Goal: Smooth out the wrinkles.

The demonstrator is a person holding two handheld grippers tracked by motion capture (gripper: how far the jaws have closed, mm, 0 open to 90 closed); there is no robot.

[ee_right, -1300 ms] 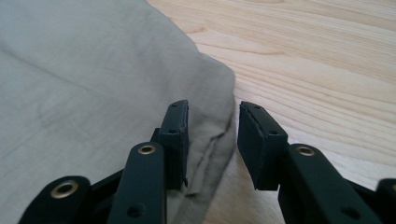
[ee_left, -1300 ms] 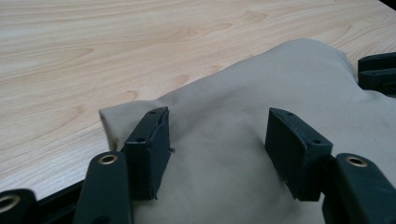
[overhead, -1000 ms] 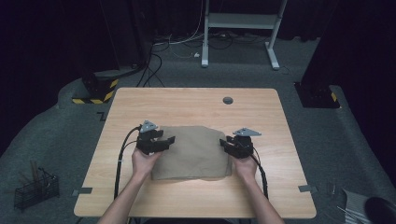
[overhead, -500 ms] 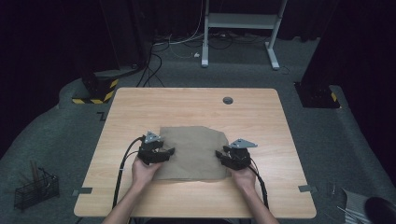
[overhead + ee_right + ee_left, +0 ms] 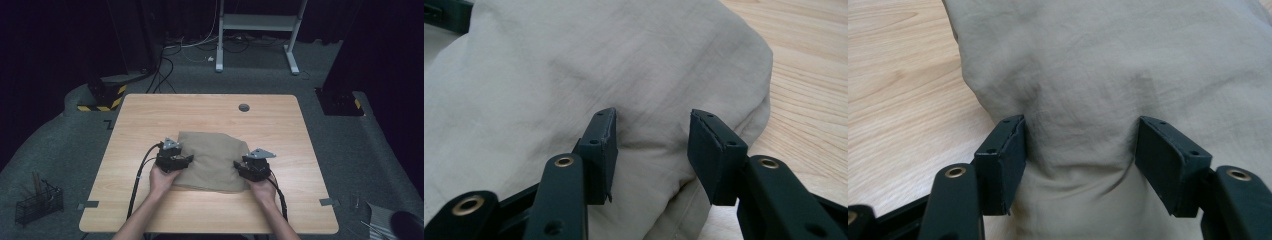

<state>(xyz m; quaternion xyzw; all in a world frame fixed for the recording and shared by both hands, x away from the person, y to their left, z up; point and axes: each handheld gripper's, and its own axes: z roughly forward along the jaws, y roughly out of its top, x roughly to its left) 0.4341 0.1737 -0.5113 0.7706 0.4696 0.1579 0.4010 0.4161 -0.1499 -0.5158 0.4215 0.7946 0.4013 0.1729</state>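
Beige cloth (image 5: pixel 1083 75) lies between each open tool's jaws.

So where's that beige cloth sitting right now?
In the high view the beige cloth lies on the near middle of the wooden table, between the left gripper and the right gripper.

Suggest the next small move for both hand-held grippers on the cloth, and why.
Probably lift both clear. The left hand-held gripper and right hand-held gripper stand open astride the folded tan cloth, the right's jaws having just been opening; the cloth lies flat on the table.
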